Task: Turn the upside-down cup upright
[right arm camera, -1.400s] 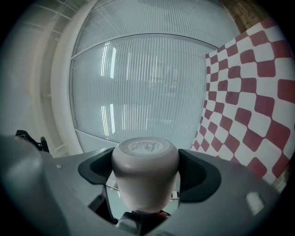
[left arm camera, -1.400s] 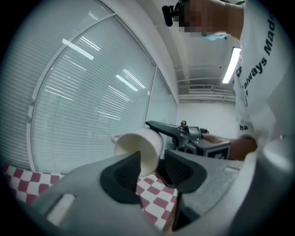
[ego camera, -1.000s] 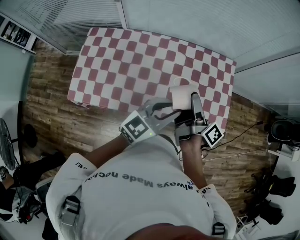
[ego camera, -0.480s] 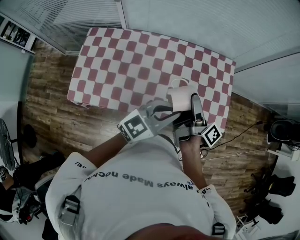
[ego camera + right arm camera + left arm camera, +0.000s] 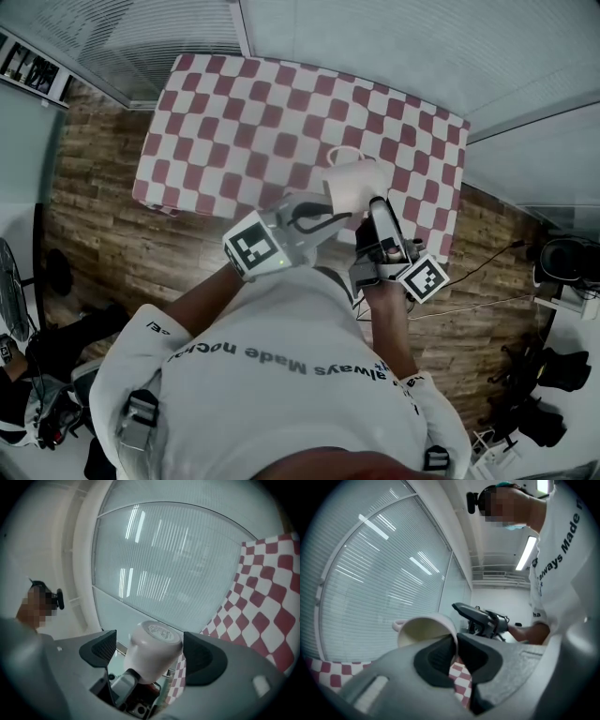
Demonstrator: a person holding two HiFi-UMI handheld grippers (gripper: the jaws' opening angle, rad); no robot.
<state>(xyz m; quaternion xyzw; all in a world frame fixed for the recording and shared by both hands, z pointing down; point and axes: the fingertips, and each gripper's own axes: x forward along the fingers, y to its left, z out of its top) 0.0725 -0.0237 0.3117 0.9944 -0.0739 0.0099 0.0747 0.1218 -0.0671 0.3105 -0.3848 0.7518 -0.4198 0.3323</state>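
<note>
Aloft, cup (image 5: 354, 185) nipped in left gripper (image 5: 456, 645) jaws, right gripper (image 5: 149, 651) jaws wide around it, checkered table (image 5: 244, 112) beneath.

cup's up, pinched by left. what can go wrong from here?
1. Left gripper is shut on just the thin rim wall of the cup; tilted, it could pivot or slip out.
2. Right gripper has its jaws open around the base, not pressing: no backup, and a bump could knock it loose.
3. It hangs near the edge of the table; a drop might reach the floor.
</note>
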